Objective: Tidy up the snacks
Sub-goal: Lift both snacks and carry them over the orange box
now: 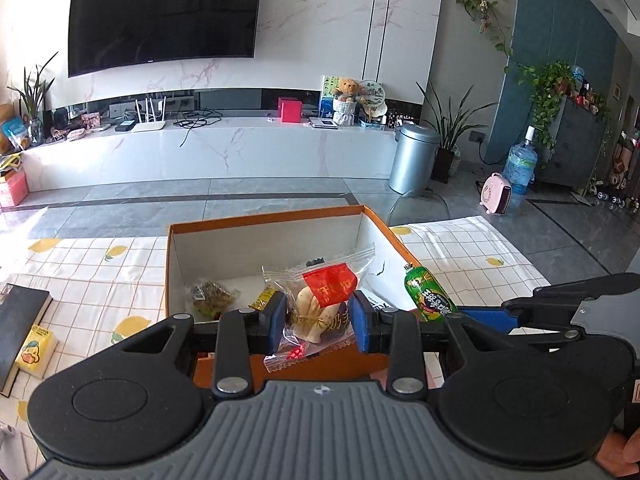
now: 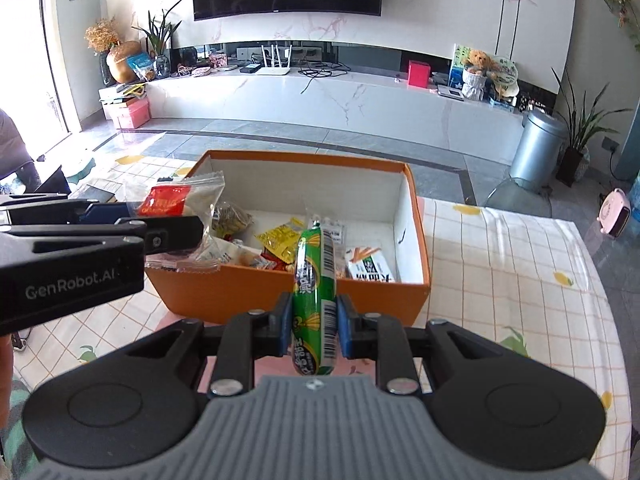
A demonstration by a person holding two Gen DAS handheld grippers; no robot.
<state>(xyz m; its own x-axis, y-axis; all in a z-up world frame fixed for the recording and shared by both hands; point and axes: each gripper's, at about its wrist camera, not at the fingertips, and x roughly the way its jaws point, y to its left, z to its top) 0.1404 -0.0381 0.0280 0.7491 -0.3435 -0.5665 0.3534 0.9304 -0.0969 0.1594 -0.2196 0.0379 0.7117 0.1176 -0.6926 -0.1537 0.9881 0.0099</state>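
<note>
Left gripper [image 1: 320, 318]: jaws partly closed on a clear snack packet [image 1: 324, 308] with a red label; both blue pads press its sides. Packet held above the near left part of the box.
Right gripper [image 2: 313, 330]: jaws closed narrowly on a green sausage stick [image 2: 314, 296], pads against both sides. Stick points forward, its far tip reaching over the near wall of the box.
Box [image 2: 416, 216]: orange outside, white inside, open top, standing on the table.
Box contents: brown nut bag [image 2: 232, 218] at left rear; yellow packet [image 2: 280, 240] near centre; white packet with orange sticks [image 2: 370, 266] at right front; further wrappers partly hidden.
Table [image 2: 500, 256]: covered by a white checked cloth with lemon print.
Left of box: black notebook [image 1: 18, 320] lying flat, yellow duck card [image 1: 36, 346] resting against its near edge.
</note>
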